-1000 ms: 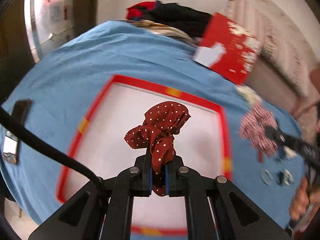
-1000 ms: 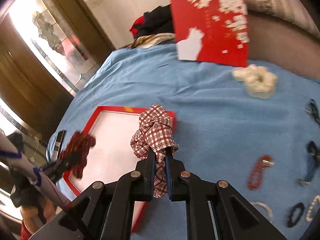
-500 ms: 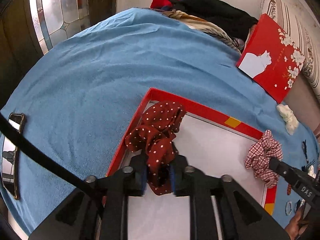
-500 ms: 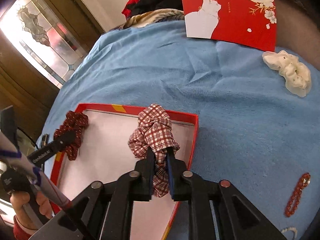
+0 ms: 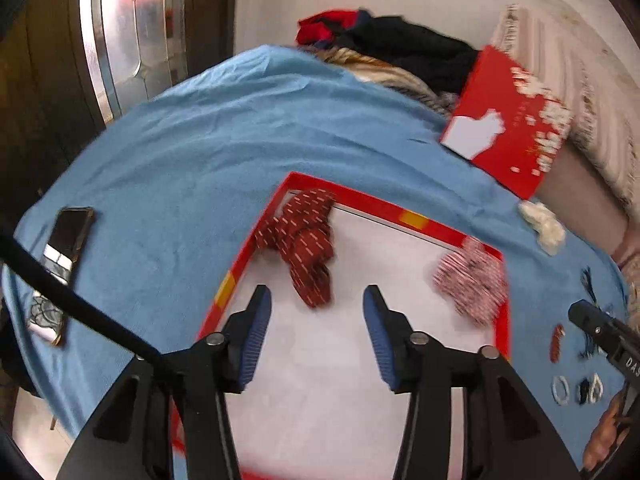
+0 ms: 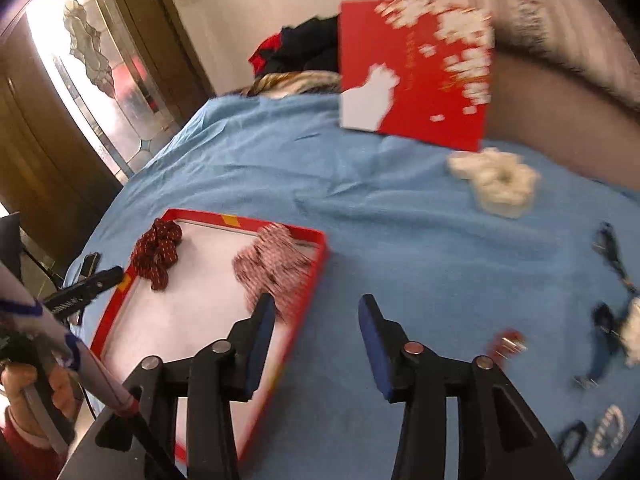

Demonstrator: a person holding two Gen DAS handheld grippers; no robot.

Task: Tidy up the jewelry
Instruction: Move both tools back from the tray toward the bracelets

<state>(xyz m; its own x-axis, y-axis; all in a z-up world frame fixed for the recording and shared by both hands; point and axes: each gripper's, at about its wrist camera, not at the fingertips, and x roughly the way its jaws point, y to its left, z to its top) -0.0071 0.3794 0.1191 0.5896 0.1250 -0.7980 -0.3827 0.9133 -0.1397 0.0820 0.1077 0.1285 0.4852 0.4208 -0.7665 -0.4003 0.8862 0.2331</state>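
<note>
A red-rimmed tray (image 5: 384, 206) with a white floor lies on the blue cloth. The dark red dotted scrunchie (image 5: 310, 246) lies in its far left corner, and the red-and-white checked scrunchie (image 5: 472, 280) lies in its far right corner. My left gripper (image 5: 316, 320) is open and empty just behind the dotted scrunchie. My right gripper (image 6: 316, 328) is open and empty, over the tray's right rim (image 6: 316, 272), just behind the checked scrunchie (image 6: 272, 268). The dotted scrunchie (image 6: 158, 250) also shows in the right wrist view.
A white scrunchie (image 6: 496, 180) lies on the cloth to the right. Small jewelry, a red bracelet (image 6: 506, 344) and dark hair ties (image 6: 612, 248), lies at far right. A red lid (image 6: 416, 72) leans at the back. A phone (image 5: 68, 236) lies at left.
Both grippers have opened and let go of their scrunchies, which now lie in the tray's far corners. Both grippers have pulled back and the right one has shifted right.
</note>
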